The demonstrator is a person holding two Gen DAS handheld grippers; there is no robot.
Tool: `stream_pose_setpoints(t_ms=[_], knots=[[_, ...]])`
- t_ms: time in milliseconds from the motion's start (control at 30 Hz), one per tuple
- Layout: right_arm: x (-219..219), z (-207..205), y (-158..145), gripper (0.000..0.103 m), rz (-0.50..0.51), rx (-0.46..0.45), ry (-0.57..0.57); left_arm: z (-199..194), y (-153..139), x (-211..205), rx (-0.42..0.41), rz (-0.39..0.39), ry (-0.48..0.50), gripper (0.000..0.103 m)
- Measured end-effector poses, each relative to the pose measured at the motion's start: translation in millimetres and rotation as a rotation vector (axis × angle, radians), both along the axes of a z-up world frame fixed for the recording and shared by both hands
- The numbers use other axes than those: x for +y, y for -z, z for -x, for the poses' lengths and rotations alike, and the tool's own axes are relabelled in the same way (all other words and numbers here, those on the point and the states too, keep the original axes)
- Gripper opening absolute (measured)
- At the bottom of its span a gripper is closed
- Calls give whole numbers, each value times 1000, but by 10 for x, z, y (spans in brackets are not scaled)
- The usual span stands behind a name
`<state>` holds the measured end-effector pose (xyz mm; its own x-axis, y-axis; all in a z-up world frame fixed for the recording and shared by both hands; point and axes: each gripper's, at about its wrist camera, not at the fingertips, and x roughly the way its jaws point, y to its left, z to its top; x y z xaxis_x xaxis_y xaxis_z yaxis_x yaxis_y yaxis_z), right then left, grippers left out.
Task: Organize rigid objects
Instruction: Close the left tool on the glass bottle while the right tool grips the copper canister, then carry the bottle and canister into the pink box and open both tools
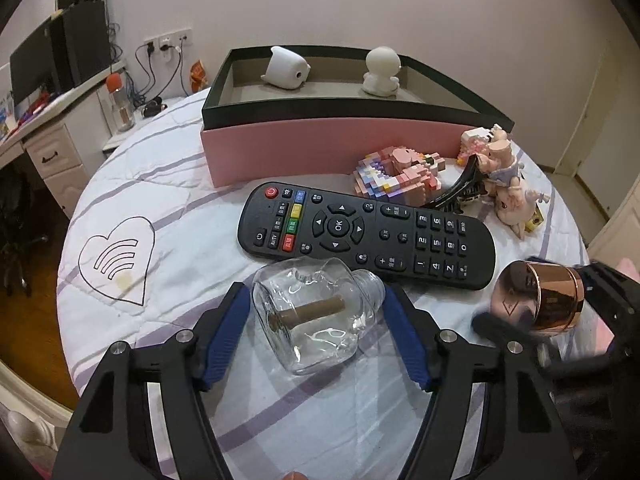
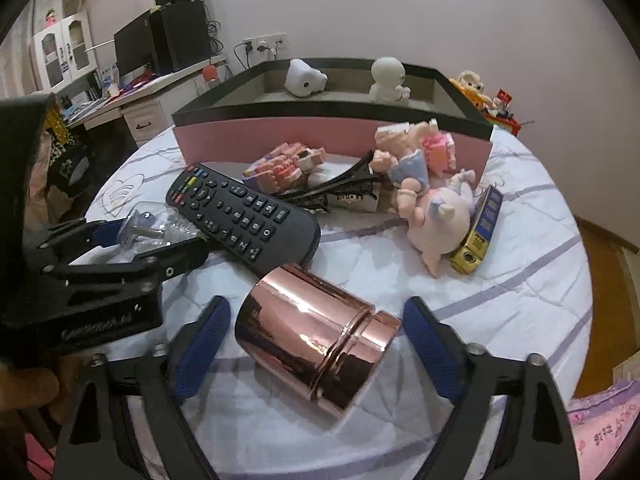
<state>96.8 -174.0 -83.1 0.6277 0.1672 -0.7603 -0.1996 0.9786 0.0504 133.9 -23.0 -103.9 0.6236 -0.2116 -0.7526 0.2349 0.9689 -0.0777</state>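
A clear glass bottle (image 1: 316,316) with a cork inside lies on its side on the quilted table, between the open fingers of my left gripper (image 1: 316,304); the pads stand just off its sides. A rose-gold metal can (image 2: 316,340) lies on its side between the open fingers of my right gripper (image 2: 316,316), with gaps on both sides. The can also shows in the left wrist view (image 1: 536,300), the bottle in the right wrist view (image 2: 148,228). A black remote (image 1: 360,236) lies just behind both. A pink box (image 1: 320,144) with a dark rim stands at the back, holding two white figurines (image 1: 284,68).
Pink block toys (image 1: 400,178), a black hair clip (image 1: 460,188), pig dolls (image 2: 436,208) and a gold-and-blue lighter (image 2: 480,232) lie in front of the box at right. A desk with monitor and speakers (image 1: 60,52) stands at left beyond the table's edge.
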Motion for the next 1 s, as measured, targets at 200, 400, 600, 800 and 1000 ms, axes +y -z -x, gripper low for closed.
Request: stream_pose_setpoints(t_ms=[200, 400, 600, 800, 1000], knots=[[-58, 50, -43, 69, -32, 0, -1, -6, -34, 146, 26, 91, -15, 63], [-149, 105, -160, 69, -70, 1, 10, 87, -129, 273, 35, 119, -32, 63], [-198, 97, -342, 69, -98, -14, 11, 151, -402, 408, -5, 131, -46, 63], [-195, -29, -602, 69, -109, -52, -9, 95, -724, 404, -67, 124, -24, 63], [-233, -408, -1071, 69, -70, -140, -14, -214, -1084, 304, -135, 105, -11, 63]])
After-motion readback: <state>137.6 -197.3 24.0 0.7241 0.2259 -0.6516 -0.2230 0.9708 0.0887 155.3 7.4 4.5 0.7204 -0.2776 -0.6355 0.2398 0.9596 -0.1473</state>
